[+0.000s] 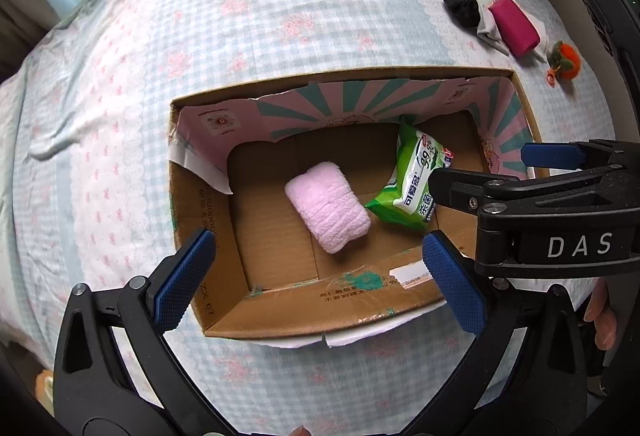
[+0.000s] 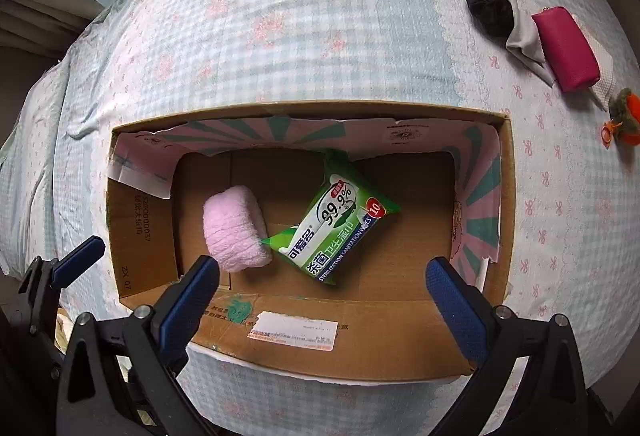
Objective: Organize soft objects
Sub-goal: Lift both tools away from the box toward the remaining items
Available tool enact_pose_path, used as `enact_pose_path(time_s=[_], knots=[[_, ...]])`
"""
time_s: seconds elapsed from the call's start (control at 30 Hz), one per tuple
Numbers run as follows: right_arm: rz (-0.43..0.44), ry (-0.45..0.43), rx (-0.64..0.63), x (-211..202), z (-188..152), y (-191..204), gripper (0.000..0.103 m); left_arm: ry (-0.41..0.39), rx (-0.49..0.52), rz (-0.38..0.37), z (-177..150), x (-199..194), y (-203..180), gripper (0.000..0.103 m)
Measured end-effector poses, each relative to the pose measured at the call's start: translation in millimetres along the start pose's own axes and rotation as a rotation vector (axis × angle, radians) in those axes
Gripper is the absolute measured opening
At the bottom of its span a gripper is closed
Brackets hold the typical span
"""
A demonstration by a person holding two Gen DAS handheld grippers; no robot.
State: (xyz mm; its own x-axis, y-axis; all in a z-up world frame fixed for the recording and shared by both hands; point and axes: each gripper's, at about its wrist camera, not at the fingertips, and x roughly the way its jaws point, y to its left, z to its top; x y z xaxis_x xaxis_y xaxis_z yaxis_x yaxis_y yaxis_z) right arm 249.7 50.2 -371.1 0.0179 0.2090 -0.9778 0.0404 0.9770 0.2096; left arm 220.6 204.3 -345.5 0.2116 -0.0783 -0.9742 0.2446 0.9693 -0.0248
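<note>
An open cardboard box (image 1: 280, 310) (image 2: 360, 340) lies on the bed. Inside lie a rolled pink towel (image 1: 327, 212) (image 2: 234, 228) and a green wet-wipes pack (image 1: 412, 184) (image 2: 338, 228), touching each other. My left gripper (image 1: 320, 280) is open and empty above the box's near edge. My right gripper (image 2: 324, 296) is open and empty above the box's near wall; it also shows in the left wrist view (image 1: 484, 168) at the right. Outside the box at the far right lie a black sock (image 1: 462, 6) (image 2: 490, 10), a grey cloth (image 1: 490, 32) (image 2: 524, 40), a magenta pouch (image 1: 514, 26) (image 2: 566, 50) and an orange plush (image 1: 564, 62) (image 2: 624, 116).
The bed (image 1: 280, 16) (image 2: 320, 16) has a pale blue checked sheet with pink bows. A light blue wall or headboard is at the far left. The bed's edge runs along the right side.
</note>
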Motion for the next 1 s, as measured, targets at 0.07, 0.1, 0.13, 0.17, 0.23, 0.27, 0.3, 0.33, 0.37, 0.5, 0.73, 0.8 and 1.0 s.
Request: enact_pose_path(time_s=[0.07,0.1,0.13,0.17,0.23,0.27,0.3,0.33,0.37,0.5,0.73,0.8,1.0], knots=[[-0.007,-0.025,-0.017,-14,-6,5,0.103,-0.026,-0.011,-0.001,-6,-17,1,0.103],[-0.009,-0.038,-0.025,-22,-10,8,0.103,-0.040,-0.016,-0.001,-9,-27,1,0.103],[-0.011,-0.052,-0.032,-30,-14,12,0.103,-0.053,-0.022,0.000,-13,-36,1,0.103],[-0.014,-0.070,-0.038,-40,-18,15,0.103,-0.067,-0.027,-0.001,-16,-46,1,0.103],[-0.020,-0.103,-0.053,-59,-27,21,0.103,-0.092,-0.042,-0.002,-22,-65,0,0.103],[-0.024,-0.120,-0.059,-70,-33,24,0.103,-0.106,-0.052,-0.004,-27,-76,1,0.103],[-0.026,-0.139,-0.065,-81,-39,27,0.103,-0.121,-0.061,-0.008,-30,-87,1,0.103],[-0.024,-0.158,-0.071,-93,-45,28,0.103,-0.136,-0.072,-0.010,-34,-99,2,0.103],[-0.026,-0.178,-0.077,-106,-51,28,0.103,-0.149,-0.084,-0.011,-37,-110,2,0.103],[-0.049,-0.269,-0.107,-154,-73,34,0.103,-0.230,-0.135,-0.011,-49,-163,3,0.103],[-0.113,-0.538,-0.128,-259,-125,26,0.103,-0.471,-0.188,0.067,-69,-270,-2,0.103],[-0.142,-0.623,-0.117,-286,-142,19,0.103,-0.523,-0.187,0.082,-73,-289,-6,0.103],[-0.191,-0.762,-0.028,-328,-178,-11,0.103,-0.583,-0.151,0.084,-72,-312,-32,0.103]])
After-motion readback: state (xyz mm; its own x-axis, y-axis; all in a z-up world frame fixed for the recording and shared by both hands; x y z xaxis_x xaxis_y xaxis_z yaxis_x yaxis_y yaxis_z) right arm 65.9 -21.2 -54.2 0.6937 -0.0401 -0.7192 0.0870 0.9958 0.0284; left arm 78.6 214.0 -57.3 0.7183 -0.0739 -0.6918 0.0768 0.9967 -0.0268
